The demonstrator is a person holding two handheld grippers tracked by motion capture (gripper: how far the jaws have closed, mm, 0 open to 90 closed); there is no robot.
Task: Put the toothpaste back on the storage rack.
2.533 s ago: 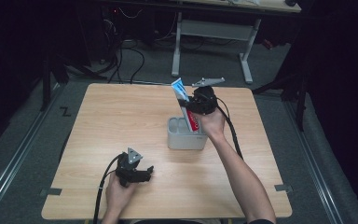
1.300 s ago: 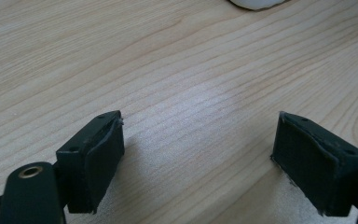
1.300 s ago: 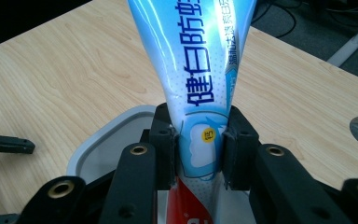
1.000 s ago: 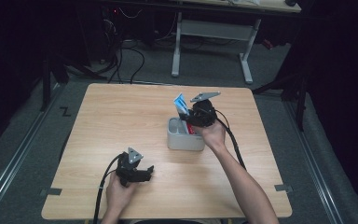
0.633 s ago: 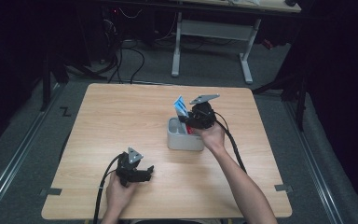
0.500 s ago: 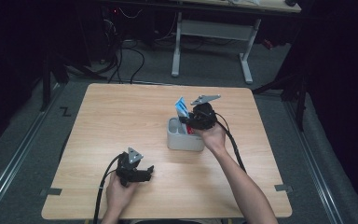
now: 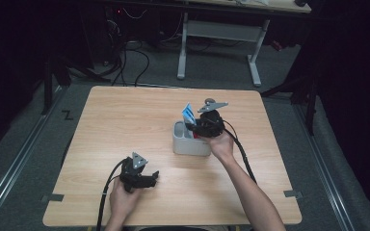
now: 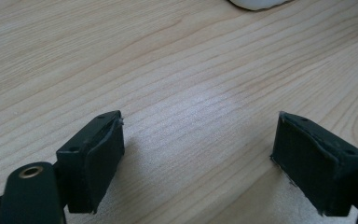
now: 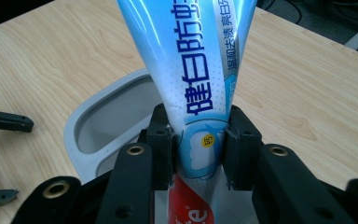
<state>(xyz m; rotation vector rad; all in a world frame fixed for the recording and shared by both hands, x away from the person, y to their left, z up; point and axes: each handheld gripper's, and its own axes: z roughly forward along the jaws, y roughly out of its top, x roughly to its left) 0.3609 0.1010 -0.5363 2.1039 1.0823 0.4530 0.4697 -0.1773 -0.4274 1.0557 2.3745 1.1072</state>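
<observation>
A light blue toothpaste tube with blue characters stands upright, its lower end inside a grey oval container at mid-table. My right gripper reaches over the container's right side with the tube between its pads. Its jaws have just been opening slightly, and both pads still touch the tube. My left gripper rests on the wooden table near the front left, open, with bare wood between its jaws.
A white desk frame and cables stand on the floor beyond the table's far edge. Tape marks sit at the table's front corners. Open tabletop lies to the left of and behind the container.
The right gripper has come down and toward me with the tube, sinking its lower end into the container. The left gripper has stayed put.
</observation>
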